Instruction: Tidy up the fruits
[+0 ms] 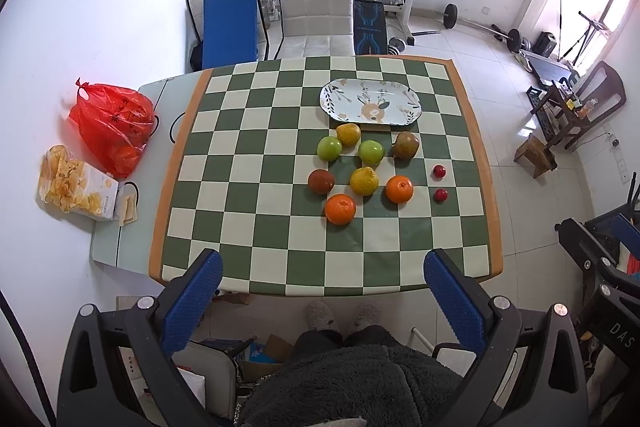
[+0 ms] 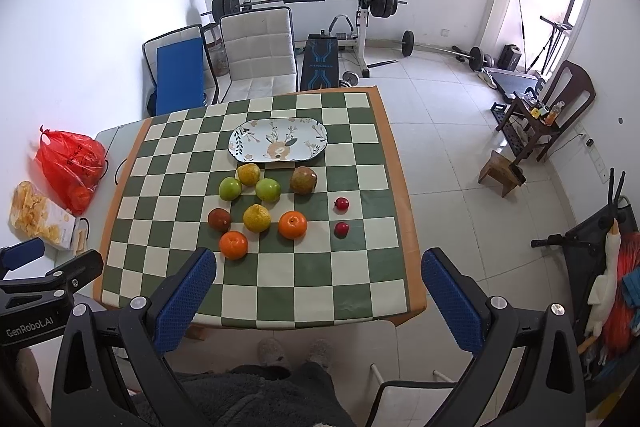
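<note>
Loose fruit lies on the green-and-cream checked tablecloth (image 1: 256,227) (image 2: 360,279): two oranges (image 1: 340,209) (image 2: 233,245), two green apples (image 1: 329,148) (image 2: 230,188), yellow pears (image 1: 364,181) (image 2: 257,217), brownish fruits (image 1: 405,145) (image 2: 303,180) and two small red fruits (image 1: 439,171) (image 2: 341,204). An empty oval floral plate (image 1: 371,102) (image 2: 278,140) sits behind them. My left gripper (image 1: 322,275) is open, held high over the table's near edge. My right gripper (image 2: 319,275) is open too, equally far from the fruit.
A red plastic bag (image 1: 112,125) (image 2: 72,167) and a box of chips (image 1: 76,185) (image 2: 40,217) sit left of the cloth. A padded chair (image 1: 316,11) stands behind the table. A person's slippered feet (image 1: 342,315) are below the near edge. Gym equipment fills the back.
</note>
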